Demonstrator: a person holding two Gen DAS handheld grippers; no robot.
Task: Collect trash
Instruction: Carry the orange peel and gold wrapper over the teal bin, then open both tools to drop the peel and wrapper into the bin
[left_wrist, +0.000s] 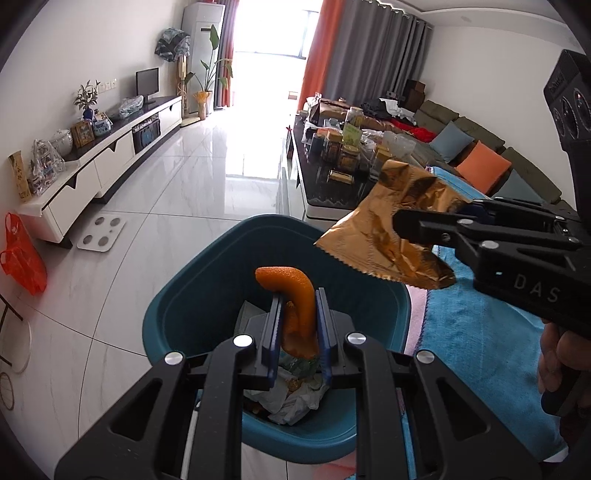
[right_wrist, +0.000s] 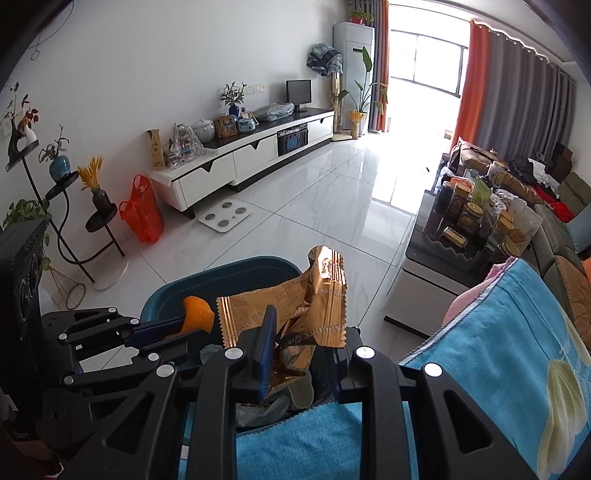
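My left gripper (left_wrist: 298, 295) pinches limp orange peel (left_wrist: 295, 295) above bin (left_wrist: 173, 295); right gripper (right_wrist: 306, 332) clamps light, crinkly wrapper (right_wrist: 314, 295) mid-body beside bin.

One teal bin (left_wrist: 207, 258); one orange peel (left_wrist: 295, 295); one gold wrapper (left_wrist: 380, 229); two claws.

White marble-look floor tiles (right_wrist: 314, 206) gleam under glare from a bright window (right_wrist: 424, 55) flanked by orange and grey curtains (right_wrist: 517, 74). A long white TV cabinet (right_wrist: 251, 155) lines the plain white wall (right_wrist: 147, 74); a sofa (left_wrist: 480, 147) faces it.
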